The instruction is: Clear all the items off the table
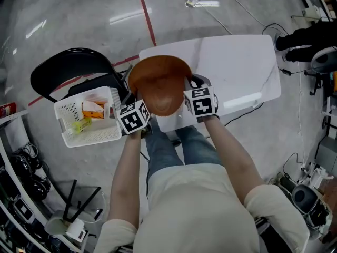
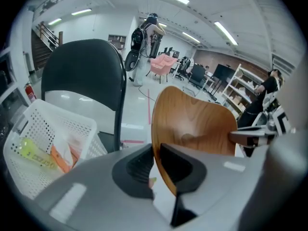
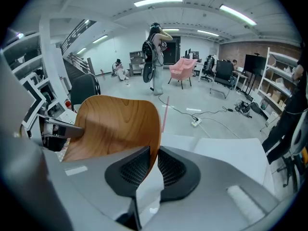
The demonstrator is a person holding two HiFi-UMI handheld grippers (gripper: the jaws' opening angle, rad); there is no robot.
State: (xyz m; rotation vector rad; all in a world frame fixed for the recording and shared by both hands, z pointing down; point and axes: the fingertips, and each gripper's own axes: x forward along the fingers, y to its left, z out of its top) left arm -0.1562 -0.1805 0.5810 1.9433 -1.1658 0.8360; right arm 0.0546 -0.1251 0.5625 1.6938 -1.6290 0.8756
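I hold a curved wooden tray (image 1: 160, 86) in the air above the near left end of the white table (image 1: 237, 73), tilted on edge. My left gripper (image 1: 139, 108) is shut on the tray's left rim and my right gripper (image 1: 188, 96) is shut on its right rim. In the left gripper view the tray (image 2: 192, 124) stands upright with its thin edge pinched in the left gripper (image 2: 155, 160). The right gripper view shows the tray (image 3: 115, 129) clamped the same way in the right gripper (image 3: 153, 165). The table top (image 3: 231, 153) shows bare white beyond it.
A white mesh basket (image 1: 68, 109) sits on a black chair (image 1: 68, 67) left of the table, holding an orange packet (image 1: 93, 109) and a yellow-green item (image 1: 79, 125). Cables run over the floor behind the table. Shelves with gear stand at both sides.
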